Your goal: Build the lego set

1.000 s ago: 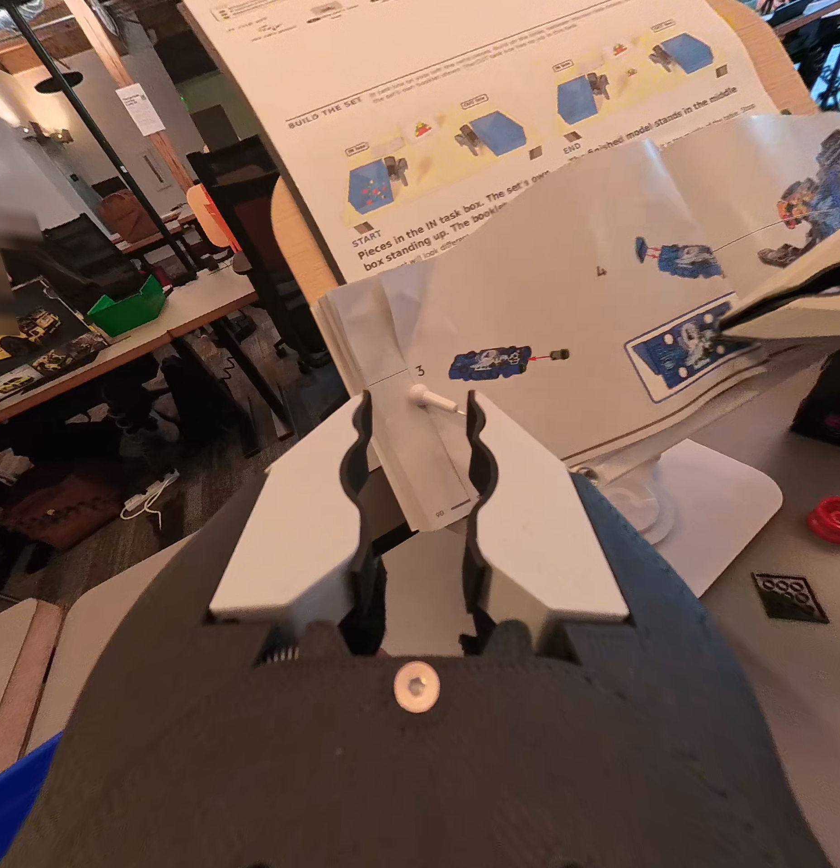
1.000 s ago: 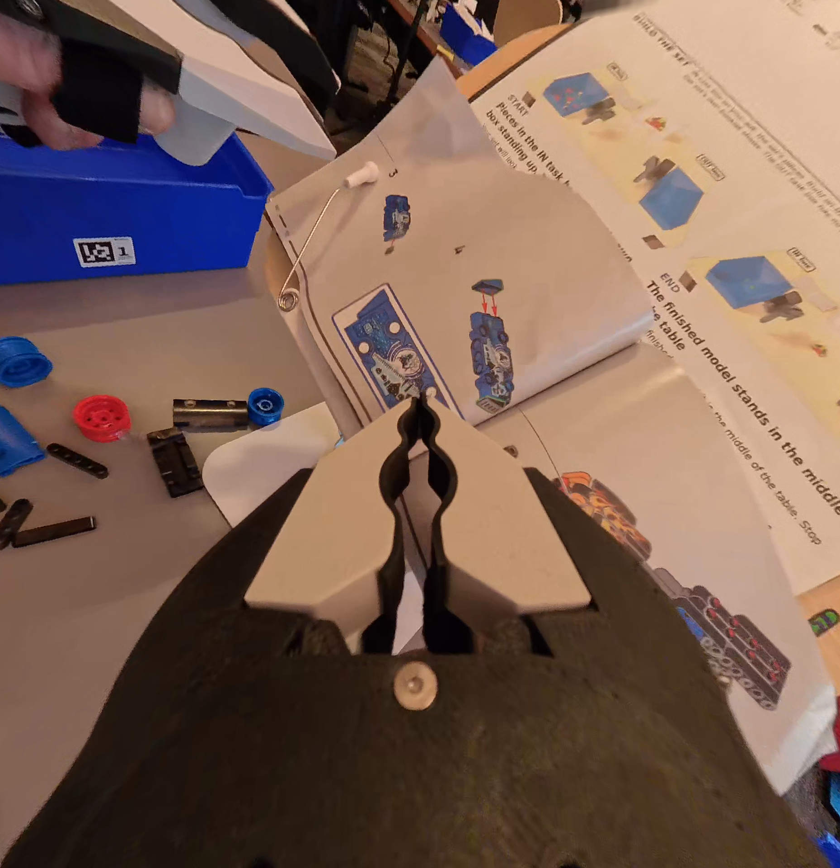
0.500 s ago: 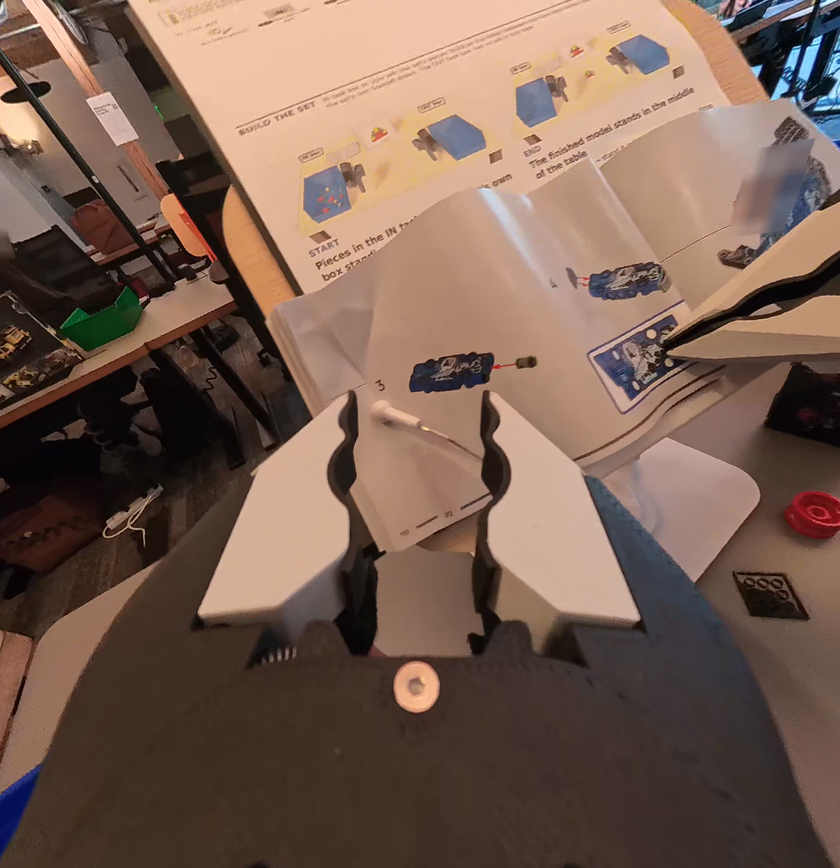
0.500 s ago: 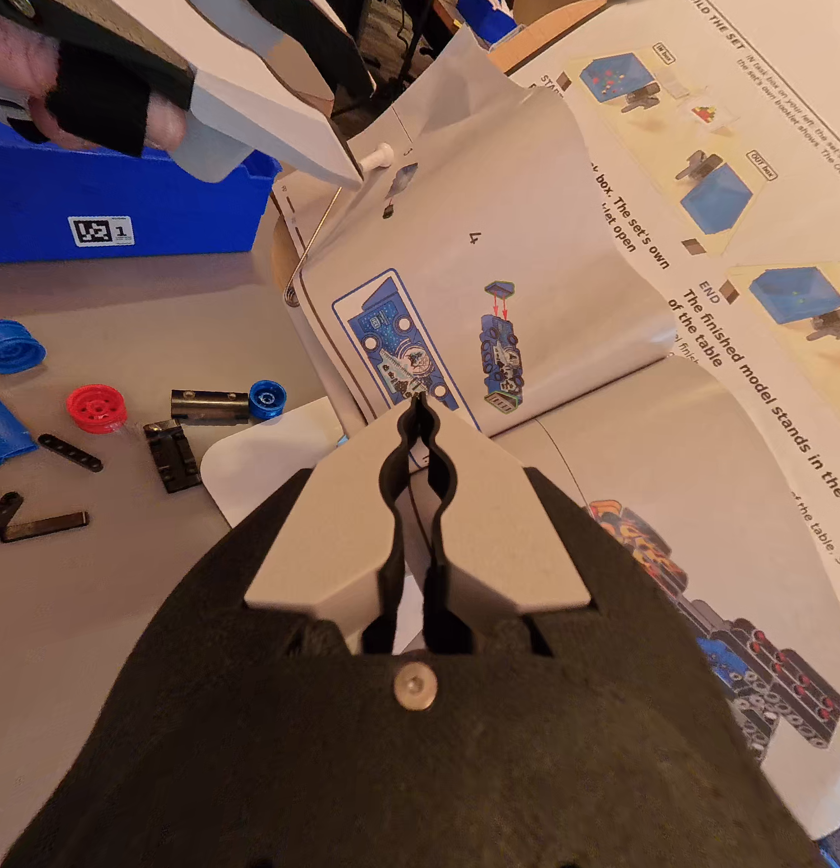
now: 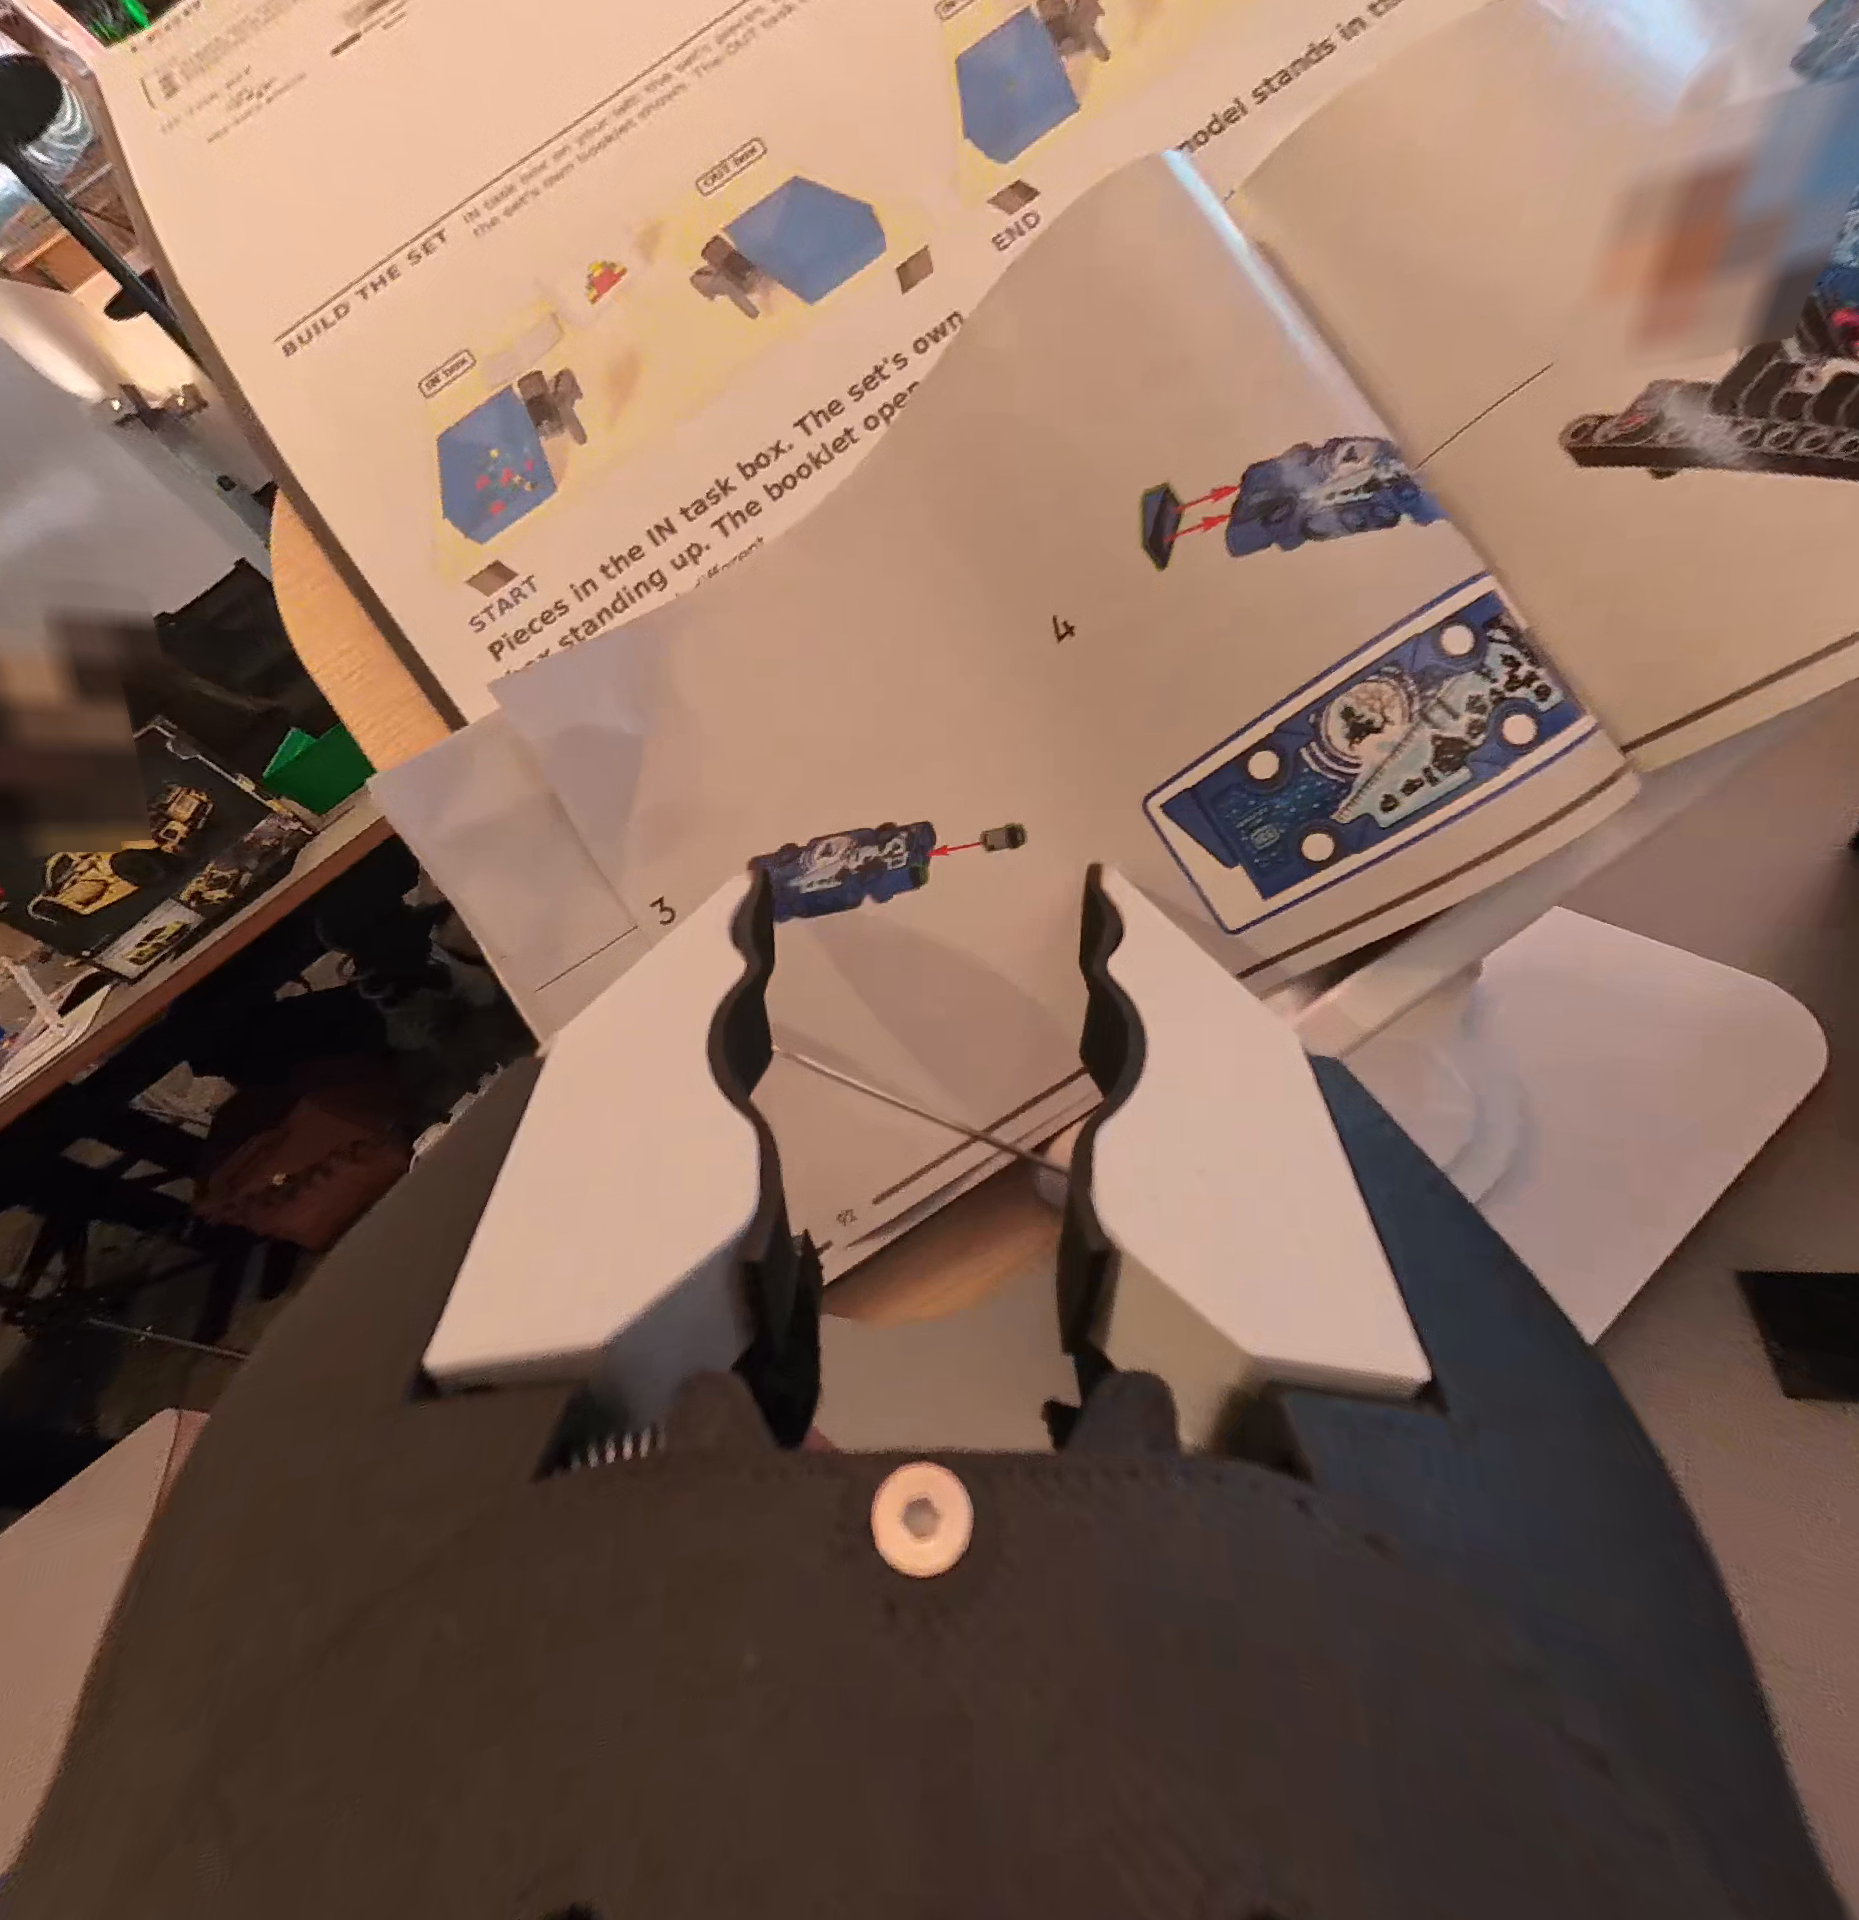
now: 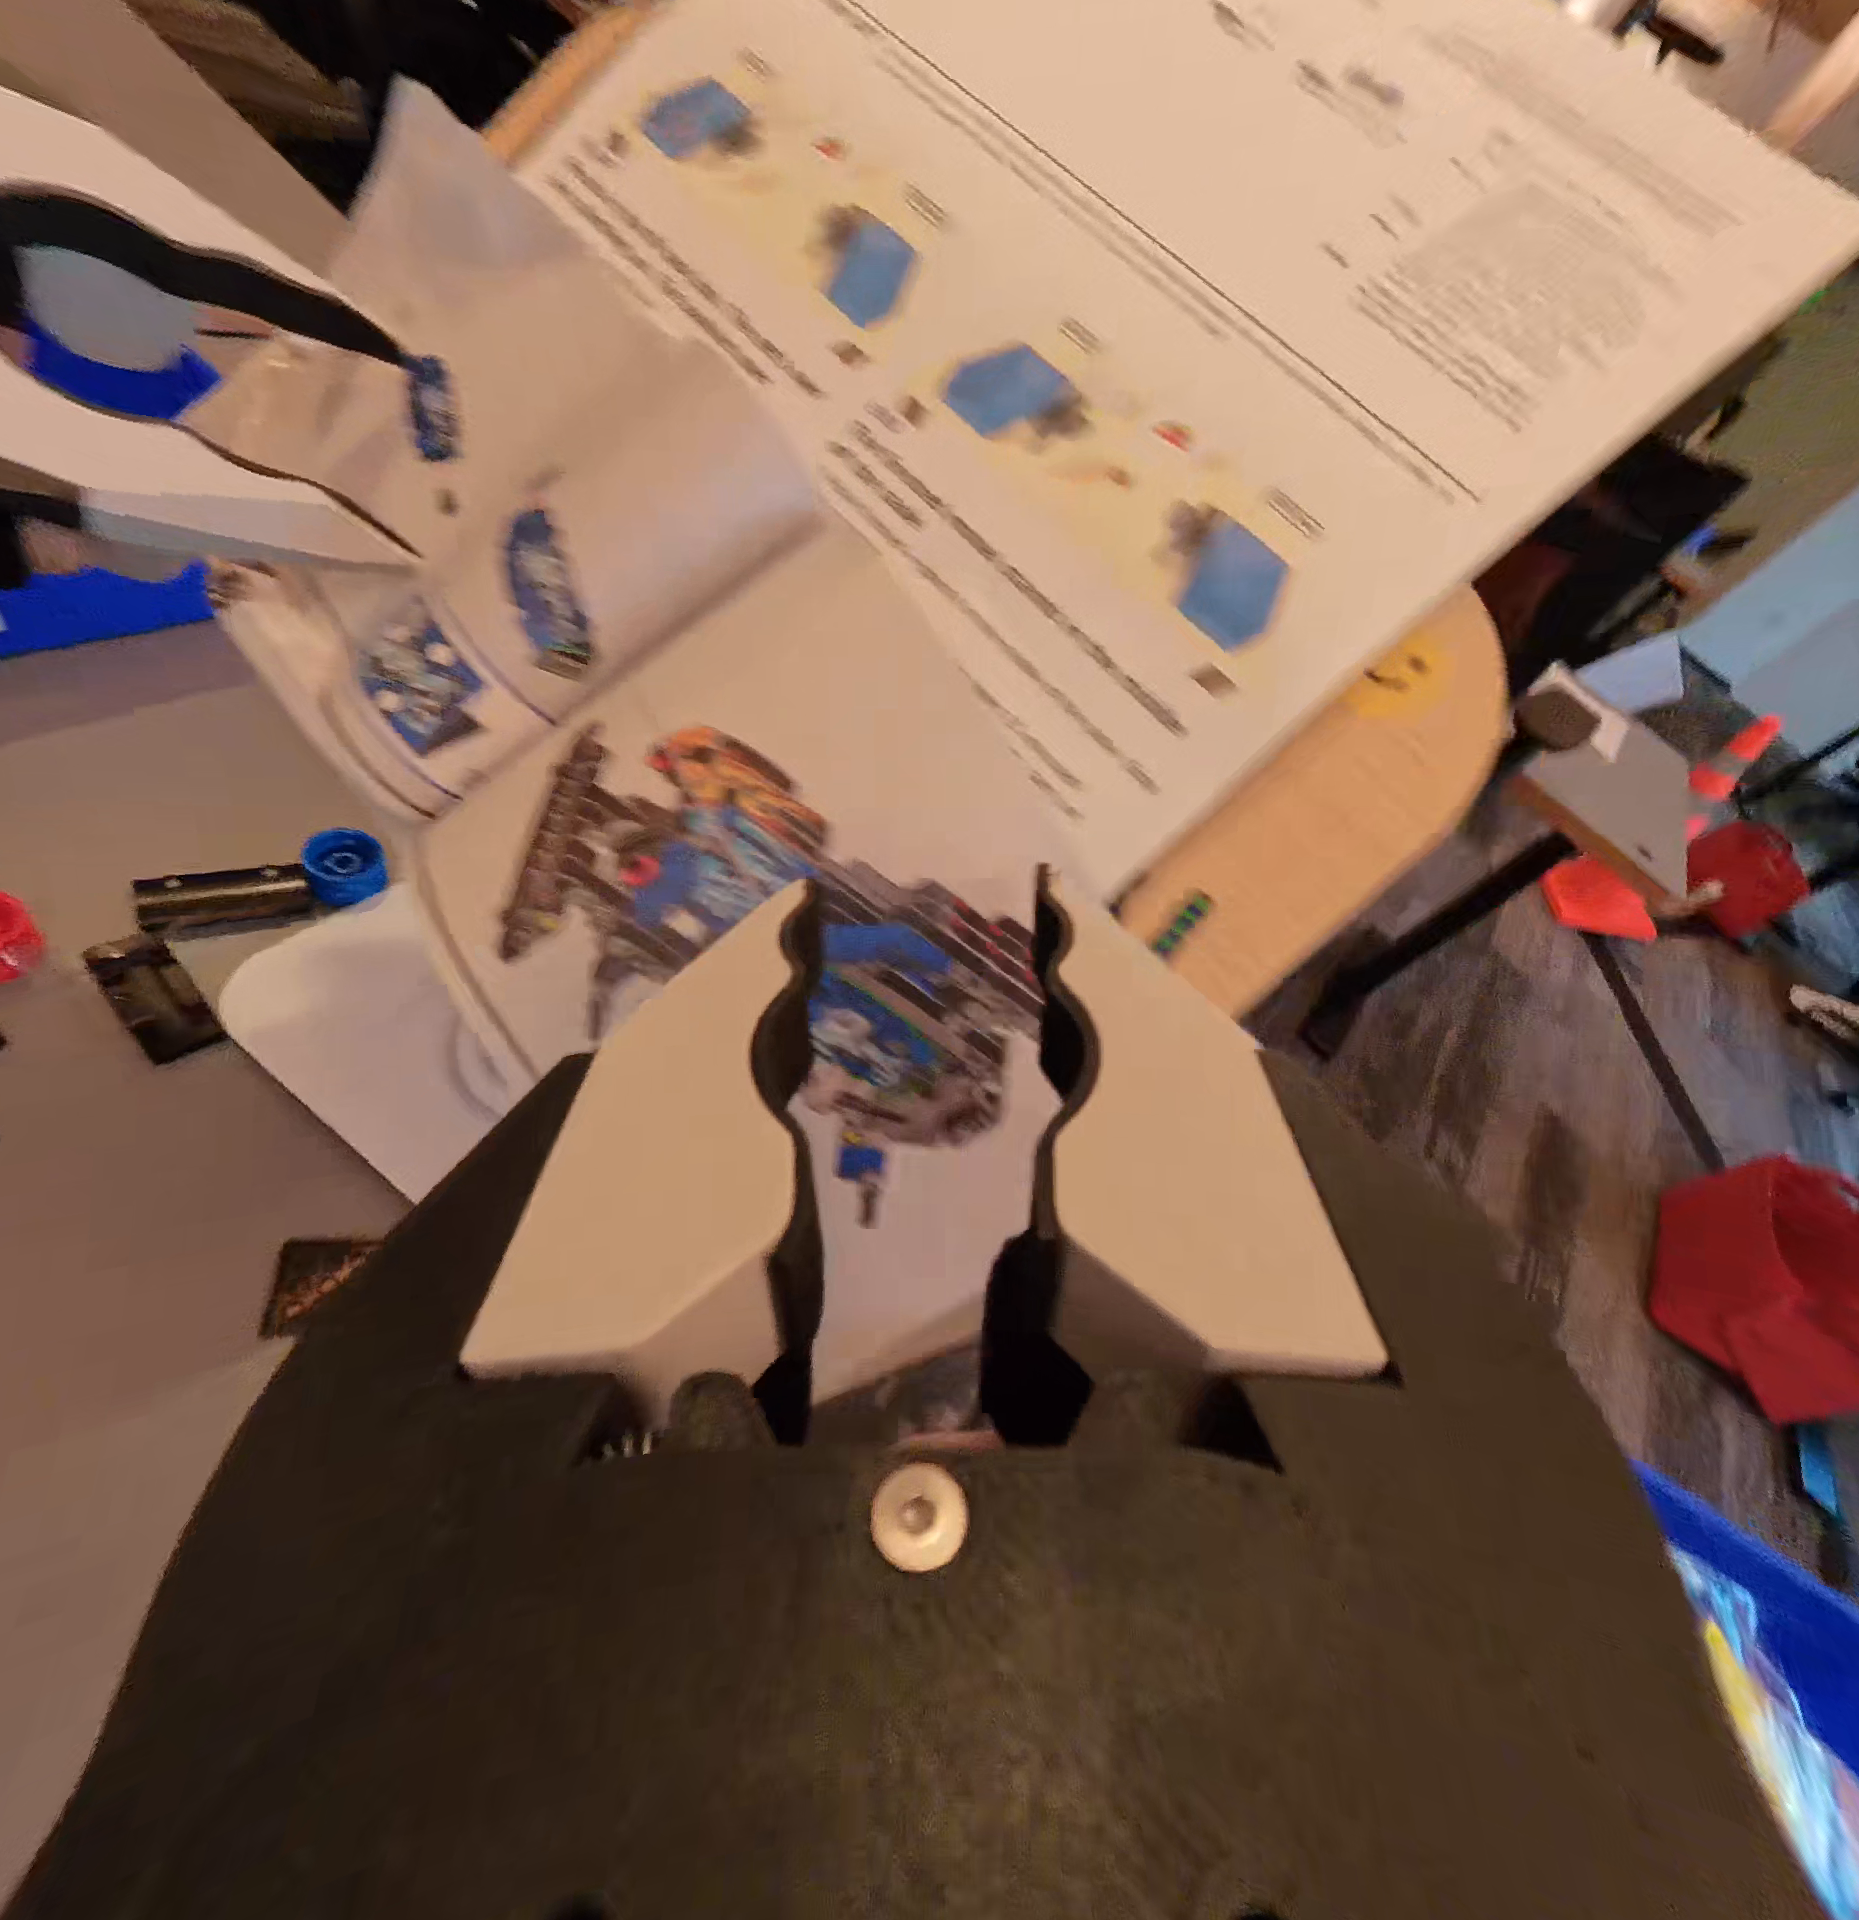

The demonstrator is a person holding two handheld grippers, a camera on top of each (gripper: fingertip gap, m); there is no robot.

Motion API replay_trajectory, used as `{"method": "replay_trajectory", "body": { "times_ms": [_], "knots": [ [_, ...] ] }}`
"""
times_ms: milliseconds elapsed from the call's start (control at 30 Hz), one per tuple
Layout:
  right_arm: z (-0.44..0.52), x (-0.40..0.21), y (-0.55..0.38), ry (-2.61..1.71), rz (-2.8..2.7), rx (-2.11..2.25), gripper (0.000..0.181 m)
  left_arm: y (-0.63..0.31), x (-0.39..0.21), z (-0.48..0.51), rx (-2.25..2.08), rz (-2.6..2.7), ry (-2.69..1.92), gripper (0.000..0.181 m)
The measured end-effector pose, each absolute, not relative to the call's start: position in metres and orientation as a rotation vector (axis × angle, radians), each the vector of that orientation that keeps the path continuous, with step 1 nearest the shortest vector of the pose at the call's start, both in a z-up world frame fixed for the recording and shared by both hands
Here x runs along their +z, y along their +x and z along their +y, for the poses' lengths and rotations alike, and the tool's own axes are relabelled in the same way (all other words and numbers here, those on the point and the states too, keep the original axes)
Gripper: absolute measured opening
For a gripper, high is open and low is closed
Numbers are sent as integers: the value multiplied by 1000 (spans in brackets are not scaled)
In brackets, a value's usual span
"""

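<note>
- While both the left gripper (image 5: pixel 920 904) and right gripper (image 6: pixel 920 904) hover with jaws apart and empty, the curled booklet (image 5: pixel 1008 644) page on its stand (image 5: pixel 1631 1060) could spring back
- Loose pieces like the blue wheel (image 6: pixel 345 862) lie untouched on the table (image 6: pixel 125 1195); a careless sweep would scatter them

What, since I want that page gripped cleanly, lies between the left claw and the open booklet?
Only a thin wire page holder. It crosses low in the gap of the open left claw, in front of the lower part of the booklet page. Nothing else visible lies between them.
</note>
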State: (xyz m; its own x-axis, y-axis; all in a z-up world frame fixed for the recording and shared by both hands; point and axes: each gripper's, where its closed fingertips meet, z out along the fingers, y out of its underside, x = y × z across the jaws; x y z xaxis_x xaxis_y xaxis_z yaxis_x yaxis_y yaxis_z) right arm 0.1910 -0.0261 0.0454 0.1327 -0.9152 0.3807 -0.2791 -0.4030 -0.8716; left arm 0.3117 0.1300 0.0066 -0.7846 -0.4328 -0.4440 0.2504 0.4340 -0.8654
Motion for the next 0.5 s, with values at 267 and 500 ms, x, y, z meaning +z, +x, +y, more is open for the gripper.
{"method": "replay_trajectory", "body": {
  "times_ms": [267,500],
  "knots": [
    [-50,16,186,-1896,1259,-1096,59,304,14,128,-1389,2046,-119,59],
    [-36,4,189,-1964,1234,-1081,28,231,29,88,-1458,1998,252,63]
  ]
}}
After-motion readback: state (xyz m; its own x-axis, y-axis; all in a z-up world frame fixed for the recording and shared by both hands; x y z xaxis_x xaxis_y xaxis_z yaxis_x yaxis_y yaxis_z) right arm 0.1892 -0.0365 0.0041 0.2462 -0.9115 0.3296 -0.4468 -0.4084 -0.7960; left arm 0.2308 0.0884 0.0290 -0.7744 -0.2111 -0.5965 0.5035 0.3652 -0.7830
